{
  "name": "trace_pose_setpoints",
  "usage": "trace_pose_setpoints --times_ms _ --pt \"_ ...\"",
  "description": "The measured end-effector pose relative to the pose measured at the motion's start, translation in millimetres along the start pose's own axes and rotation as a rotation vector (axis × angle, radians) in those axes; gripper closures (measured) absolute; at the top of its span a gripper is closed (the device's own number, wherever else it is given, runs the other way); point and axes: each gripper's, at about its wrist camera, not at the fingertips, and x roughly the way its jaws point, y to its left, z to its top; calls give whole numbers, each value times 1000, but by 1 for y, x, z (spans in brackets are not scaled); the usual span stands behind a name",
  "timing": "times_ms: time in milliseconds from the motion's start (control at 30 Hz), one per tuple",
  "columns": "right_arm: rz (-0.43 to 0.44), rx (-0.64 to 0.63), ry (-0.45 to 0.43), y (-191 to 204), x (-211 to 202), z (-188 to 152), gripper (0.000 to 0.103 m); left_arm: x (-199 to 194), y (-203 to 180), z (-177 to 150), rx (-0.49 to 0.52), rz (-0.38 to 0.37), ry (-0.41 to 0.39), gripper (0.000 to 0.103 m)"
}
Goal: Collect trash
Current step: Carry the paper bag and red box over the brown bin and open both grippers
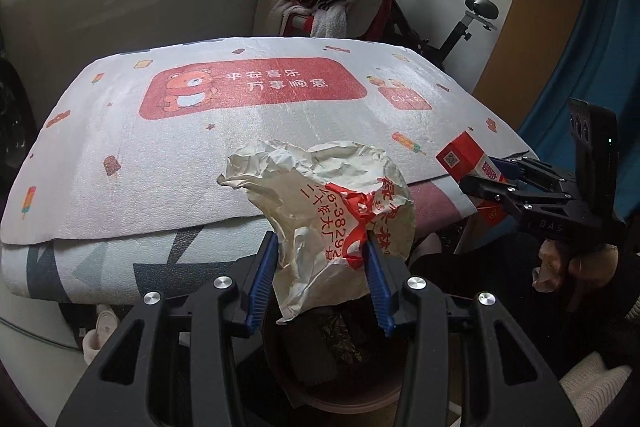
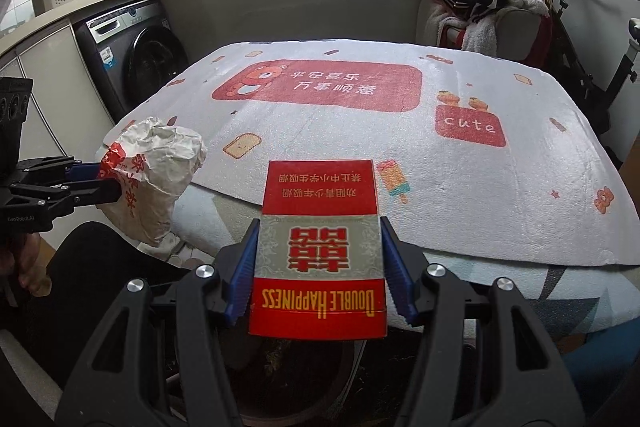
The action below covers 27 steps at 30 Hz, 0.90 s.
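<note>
Paper first, from the left wrist view: the left gripper (image 1: pixel 322 263) is clamped on a crumpled bag (image 1: pixel 320 203), white with red print, its blue pads (image 1: pixel 262 275) biting only the lower folds while the bulk billows above and forward. The bag hangs over a dark bin (image 1: pixel 332 367), which sits on the floor below the table (image 1: pixel 120 259) edge. If the pads part now, the bag probably falls in, but it is wide and light: it could catch the rim, or cling to a pad by a fold and come away with the gripper. At the right of this view the right gripper (image 1: pixel 486 179) holds a red pack (image 1: pixel 464 157) out past the table corner, well apart from the bin. Dropped from there, the pack would likely hit the floor.

From the right wrist view, the right gripper (image 2: pixel 318 267) is closed on the pack (image 2: pixel 318 247), pads flat against its two sides, the pack upside down. The grip looks firm, yet the card is smooth, and a hard squeeze could crush it or let it slide. A dark rim (image 2: pixel 352 363) shows below the pack; whether the pack truly hangs over the opening I cannot tell. The left gripper (image 2: pixel 106 185) with the bag (image 2: pixel 156 179) is near on the left, so both going to the bin together could knock into each other.
</note>
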Motion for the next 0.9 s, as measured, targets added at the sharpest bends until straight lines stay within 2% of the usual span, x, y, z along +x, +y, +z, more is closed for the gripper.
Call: trace_pose_setpoints --times_ms 233,433,533,667,700,900 --pt "9 30 44 -3 9 -28 45 7 -21 -30 72 -18 19 60" --pt "11 -2 38 2 11 -29 45 18 -42 -46 180 3 38 58" --pt "8 -34 45 10 14 -29 45 22 -43 -48 188 3 49 51" --pt "8 -72 53 17 16 -30 45 20 -38 -47 161 31 29 22" --pt "10 -78 55 18 16 -31 45 18 -35 -46 148 40 18 18" --pt "65 -108 115 26 25 -34 45 8 -14 -42 35 97 -33 14"
